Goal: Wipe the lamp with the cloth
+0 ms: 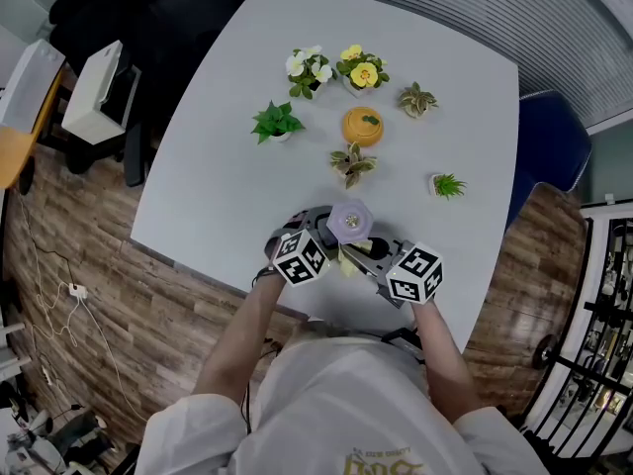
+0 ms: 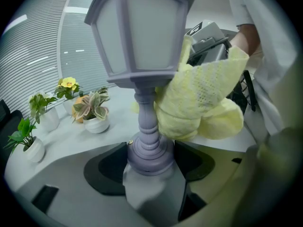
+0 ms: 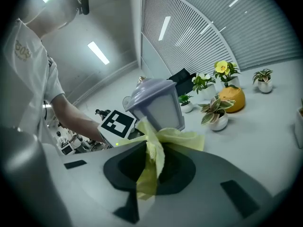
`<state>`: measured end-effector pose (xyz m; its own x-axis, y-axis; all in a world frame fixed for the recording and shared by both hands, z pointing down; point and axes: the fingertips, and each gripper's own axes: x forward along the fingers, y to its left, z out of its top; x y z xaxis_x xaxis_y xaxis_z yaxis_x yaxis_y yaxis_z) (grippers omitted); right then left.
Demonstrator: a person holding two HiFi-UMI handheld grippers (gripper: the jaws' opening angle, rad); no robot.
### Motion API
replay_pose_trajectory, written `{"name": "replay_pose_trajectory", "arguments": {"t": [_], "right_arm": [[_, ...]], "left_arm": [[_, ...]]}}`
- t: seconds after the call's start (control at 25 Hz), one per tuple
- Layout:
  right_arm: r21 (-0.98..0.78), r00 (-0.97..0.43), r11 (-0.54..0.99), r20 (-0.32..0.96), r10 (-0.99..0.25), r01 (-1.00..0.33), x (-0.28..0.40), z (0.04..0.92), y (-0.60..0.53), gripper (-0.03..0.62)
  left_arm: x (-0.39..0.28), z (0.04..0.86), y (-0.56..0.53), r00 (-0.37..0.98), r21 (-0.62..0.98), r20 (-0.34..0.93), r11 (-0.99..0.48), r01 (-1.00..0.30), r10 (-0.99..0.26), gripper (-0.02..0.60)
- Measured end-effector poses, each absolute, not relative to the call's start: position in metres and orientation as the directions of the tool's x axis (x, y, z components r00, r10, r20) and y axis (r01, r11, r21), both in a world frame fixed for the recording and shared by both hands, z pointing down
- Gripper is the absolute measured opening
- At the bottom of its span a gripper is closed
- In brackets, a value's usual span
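Near the table (image 1: 218, 176) edge, left hand-held gripper (image 2: 150, 164) tight on the lamp (image 2: 142, 37), right hand-held gripper (image 3: 152, 169) tight on the cloth (image 2: 201, 98).

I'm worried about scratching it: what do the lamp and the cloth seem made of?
The lamp is probably moulded plastic, matte lavender, judging by its even, smooth stem; painted wood or metal is possible. The cloth is soft pale-yellow knit fabric, showing a stitch pattern and limp folds.
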<state>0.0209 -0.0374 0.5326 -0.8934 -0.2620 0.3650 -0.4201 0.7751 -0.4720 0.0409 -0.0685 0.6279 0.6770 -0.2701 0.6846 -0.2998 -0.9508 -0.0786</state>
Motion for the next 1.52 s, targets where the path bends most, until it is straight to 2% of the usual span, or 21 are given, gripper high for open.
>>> {"name": "replay_pose_trajectory", "arguments": {"t": [0.36,0.92,1.16,1.52], "right_arm": [[-0.466,-0.868,0.76,0.427,-0.255,-0.453,0.015,0.548,-0.048,0.046],[-0.506,-0.873,0.742,0.435,-0.221,-0.44,0.016,0.553,-0.052,0.046],[-0.485,-0.842,0.743,0.502,-0.195,-0.461,0.02,0.571,-0.049,0.045],[-0.552,-0.852,0.705,0.504,-0.143,-0.445,0.024,0.583,-0.049,0.045]], "left_arm": [[0.042,0.628,-0.067,0.678,-0.078,0.684,-0.951,-0.3,-0.27,0.318],[0.042,0.627,-0.067,0.677,-0.07,0.687,-0.951,-0.301,-0.265,0.318],[0.041,0.627,-0.067,0.679,-0.075,0.684,-0.951,-0.299,-0.267,0.318],[0.041,0.628,-0.067,0.683,-0.085,0.678,-0.953,-0.291,-0.27,0.318]]}}
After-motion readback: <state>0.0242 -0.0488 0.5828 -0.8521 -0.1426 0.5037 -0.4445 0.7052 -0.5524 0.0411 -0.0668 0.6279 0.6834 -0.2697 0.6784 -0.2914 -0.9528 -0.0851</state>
